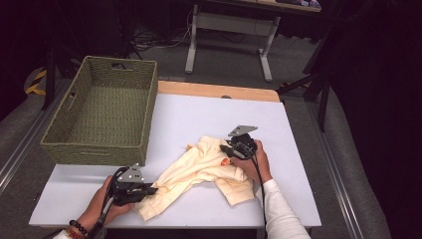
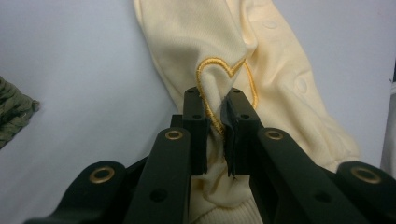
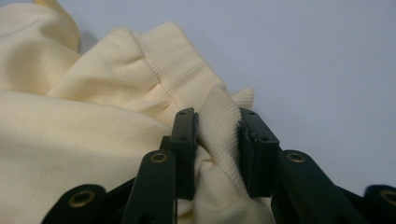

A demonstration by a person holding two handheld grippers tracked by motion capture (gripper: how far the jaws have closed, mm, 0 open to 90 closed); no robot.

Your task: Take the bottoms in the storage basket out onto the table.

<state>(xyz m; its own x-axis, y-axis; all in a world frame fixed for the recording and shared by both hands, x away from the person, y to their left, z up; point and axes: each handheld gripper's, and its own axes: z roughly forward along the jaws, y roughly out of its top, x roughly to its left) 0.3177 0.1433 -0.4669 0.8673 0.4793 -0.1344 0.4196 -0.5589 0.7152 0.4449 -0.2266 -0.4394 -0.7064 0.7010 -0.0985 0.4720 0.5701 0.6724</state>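
The right gripper [image 3: 217, 154] has its two black jaws closed on a fold of ribbed knit, the band at the edge of a cream-yellow sweatshirt [image 3: 70, 121]. The ribbed cuff [image 3: 180, 70] rises in a ridge between the pads and is pinched there on both sides (the ribs run lengthwise up the fold). Past the jaws more of the band curves up and away, gathered where it joins the smoother cloth. The rest of the garment lies bunched to the left, in soft folds. It rests on a pale grey-white table surface [image 3: 327, 60], bare on the right and across the top.
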